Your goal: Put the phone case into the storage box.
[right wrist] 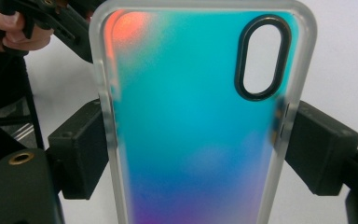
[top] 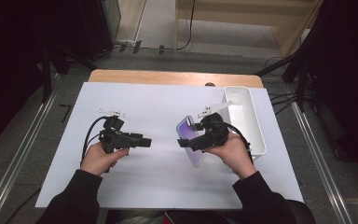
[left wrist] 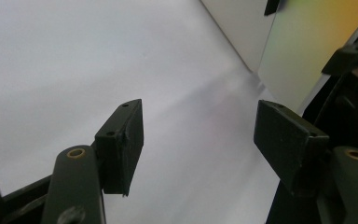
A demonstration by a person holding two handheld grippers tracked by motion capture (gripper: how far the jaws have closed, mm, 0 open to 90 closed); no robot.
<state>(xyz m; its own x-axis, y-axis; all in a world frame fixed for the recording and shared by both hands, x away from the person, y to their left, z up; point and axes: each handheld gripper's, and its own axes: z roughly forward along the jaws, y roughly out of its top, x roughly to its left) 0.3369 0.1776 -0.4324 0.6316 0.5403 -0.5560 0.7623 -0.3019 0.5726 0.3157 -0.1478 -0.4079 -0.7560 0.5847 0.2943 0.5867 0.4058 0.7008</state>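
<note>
The right tongs (right wrist: 193, 154) pinch a phone case (right wrist: 196, 135) across its width, one black jaw pressed on each long frosted edge. In the right gripper view the case stands up between the jaws, its back shading from orange at the top corner through teal to purple low down, with the oval camera opening (right wrist: 262, 57) above the far jaw. In the high view the right tongs (top: 185, 142) point toward the left ones, and the case (top: 192, 140) sits at their tip, tilted, over the white sheet on the desk (top: 168, 77).

The left tongs (left wrist: 200, 140) are spread wide with nothing between the jaws; white sheet shows through the gap. In the high view the left tongs (top: 147, 141) point toward the right ones, near them but apart. Ahead of the left jaws, in the left gripper view, the case (left wrist: 307, 51) shows as a pale yellow-green panel.

A white bin (top: 256, 133) stands just behind the right tongs, by the right hand (top: 230, 150). The left hand (top: 100, 157) grips its tool from below.
</note>
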